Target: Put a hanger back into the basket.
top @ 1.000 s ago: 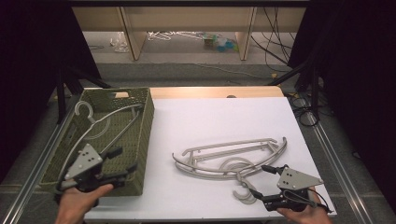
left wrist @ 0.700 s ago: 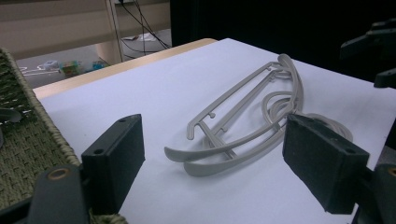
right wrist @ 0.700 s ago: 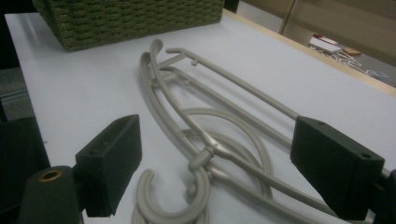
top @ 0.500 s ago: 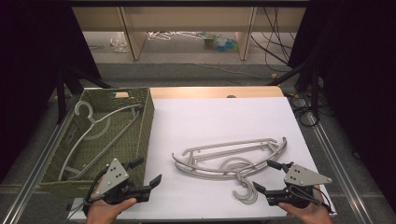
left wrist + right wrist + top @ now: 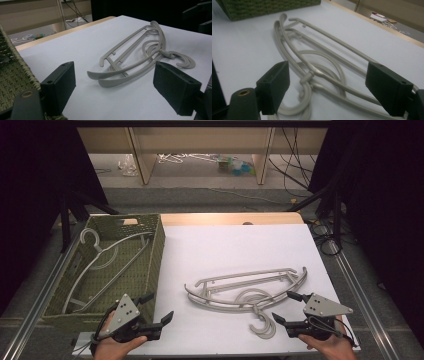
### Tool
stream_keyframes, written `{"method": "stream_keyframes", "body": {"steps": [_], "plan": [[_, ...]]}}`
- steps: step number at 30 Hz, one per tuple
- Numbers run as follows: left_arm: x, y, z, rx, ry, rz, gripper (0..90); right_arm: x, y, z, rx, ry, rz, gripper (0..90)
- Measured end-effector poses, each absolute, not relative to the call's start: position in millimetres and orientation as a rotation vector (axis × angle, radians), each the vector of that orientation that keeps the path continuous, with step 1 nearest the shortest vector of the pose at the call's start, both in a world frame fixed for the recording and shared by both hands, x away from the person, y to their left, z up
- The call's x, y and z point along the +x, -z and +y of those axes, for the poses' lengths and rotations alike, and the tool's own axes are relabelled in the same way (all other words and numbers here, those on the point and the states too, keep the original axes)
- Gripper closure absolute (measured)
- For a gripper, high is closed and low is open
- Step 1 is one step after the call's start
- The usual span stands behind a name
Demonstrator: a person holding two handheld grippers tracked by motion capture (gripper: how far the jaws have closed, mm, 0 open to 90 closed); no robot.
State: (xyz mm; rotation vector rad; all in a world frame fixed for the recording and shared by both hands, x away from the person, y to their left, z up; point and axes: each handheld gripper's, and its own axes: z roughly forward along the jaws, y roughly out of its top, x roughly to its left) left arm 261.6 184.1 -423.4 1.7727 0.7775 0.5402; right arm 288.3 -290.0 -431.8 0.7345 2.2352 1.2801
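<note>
Left claw (image 5: 159, 309) sits low at the near edge of the white worktop (image 5: 225, 250), just off the corner of the green woven basket (image 5: 159, 251), jaws spread wide with nothing between them; they have just been opening. One grey plastic hanger (image 5: 102, 265) already lies inside that basket, hook toward the far end. So the drop-off looks done, and the left hand is free again.

Now the eyes go to the pile: two more grey hangers (image 5: 245, 287) stacked on the worktop, right of centre, their hooks (image 5: 261, 317) curling toward the near edge. From the left gripper view the pair (image 5: 135, 57) lies ahead between the open jaws, well apart from them, with the basket's rim at the left. Right claw (image 5: 288, 307) hovers just beside the hooks, also spread and holding nothing; in the right gripper view the hangers' necks (image 5: 312, 75) lie straight ahead of its open jaws.

My read: this is the gap between one hanger stowed and the next pick. The next move calls for separating the two, since their hooks overlap. One claw would need to close on a single arm or neck and lift it clear without dragging its neighbour, then carry it over the basket wall.
</note>
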Motion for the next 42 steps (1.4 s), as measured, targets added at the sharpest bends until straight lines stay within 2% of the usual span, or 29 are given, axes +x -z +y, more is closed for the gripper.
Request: {"method": "stream_keyframes", "body": {"steps": [8, 13, 20, 26, 31, 35, 36, 42], "plan": [[259.0, 425.0, 180.0, 1.779, -0.526, 0.755, 18.0, 326.0, 438.4, -298.7, 0.626, -1.165, 2.369, 23.5], [259.7, 427.5, 181.7, 1.795, -0.526, 0.749, 18.0, 347.9, 444.9, -295.6, 0.58, -1.095, 2.478, 28.3], [260.1, 429.0, 183.1, 1.803, -0.52, 0.759, 18.1, 367.3, 455.0, -285.3, 0.543, -0.989, 2.593, 31.8], [260.6, 431.4, 183.3, 1.804, -0.51, 0.769, 18.3, 382.9, 464.9, -283.7, 0.519, -0.93, 2.658, 39.8], [261.6, 431.7, 184.2, 1.807, -0.512, 0.761, 18.4, 389.9, 468.5, -281.4, 0.517, -0.932, 2.733, 40.4], [261.5, 431.9, 184.2, 1.81, -0.516, 0.76, 18.6, 388.4, 470.4, -278.8, 0.447, -0.897, 2.772, 46.6], [261.1, 432.1, 183.9, 1.805, -0.508, 0.766, 18.6, 387.1, 467.2, -278.4, 0.396, -0.887, 2.781, 53.7], [261.6, 432.0, 184.8, 1.811, -0.516, 0.758, 18.8, 384.8, 461.6, -279.7, 0.311, -0.885, 2.768, 64.3]]}}
